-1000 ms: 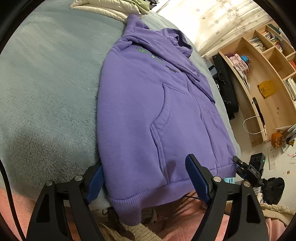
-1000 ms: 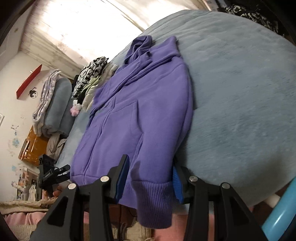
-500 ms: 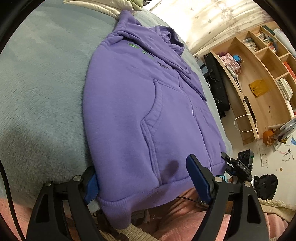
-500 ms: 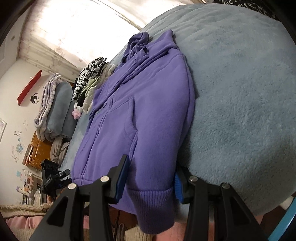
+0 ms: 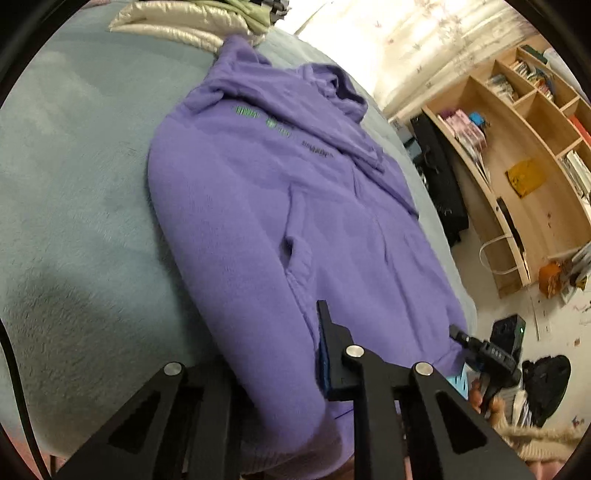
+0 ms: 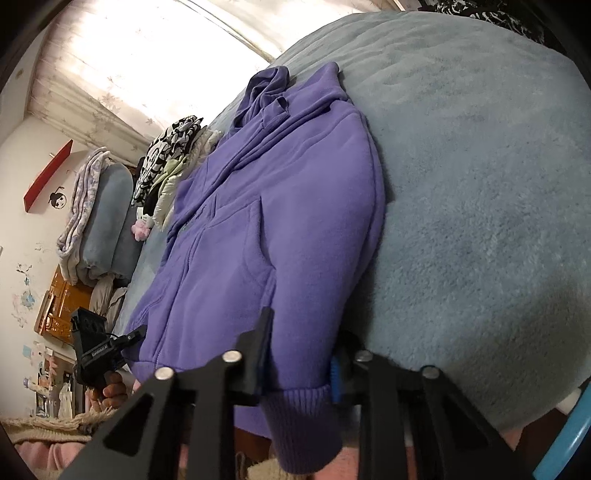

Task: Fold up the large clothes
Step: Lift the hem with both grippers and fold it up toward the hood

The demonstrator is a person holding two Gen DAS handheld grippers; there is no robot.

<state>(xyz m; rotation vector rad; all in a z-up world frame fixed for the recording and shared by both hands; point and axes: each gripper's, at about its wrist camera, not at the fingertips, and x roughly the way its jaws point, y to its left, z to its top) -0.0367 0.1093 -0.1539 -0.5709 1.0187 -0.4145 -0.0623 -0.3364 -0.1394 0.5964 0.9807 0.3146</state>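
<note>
A purple hoodie (image 5: pixel 277 206) lies front up on a grey-blue fleece blanket (image 5: pixel 74 184), hood at the far end and ribbed hem over the near bed edge. My left gripper (image 5: pixel 273 339) is closing, with one hem corner bunched between its jaws; its left finger is hidden under the fabric. In the right wrist view the hoodie (image 6: pixel 288 221) runs away from me. My right gripper (image 6: pixel 301 347) is closing too, its pads squeezing the other hem corner. Each view shows the other gripper, in a hand, at its edge: the right one (image 5: pixel 487 354) and the left one (image 6: pixel 99 350).
A wooden bookshelf (image 5: pixel 517 166) and a black bag (image 5: pixel 439 184) stand right of the bed, with clutter on the floor. Pillows (image 5: pixel 184 22) lie at the bed's head. Piled clothes (image 6: pixel 166 155) and folded blankets (image 6: pixel 99 206) sit beyond the hoodie. A blue chair rim (image 6: pixel 569 435) shows at lower right.
Both grippers' jaws have narrowed onto the hoodie's hem. The left gripper has shifted along the hem, and the fabric now bunches between its fingers. The right hand has stayed in place.
</note>
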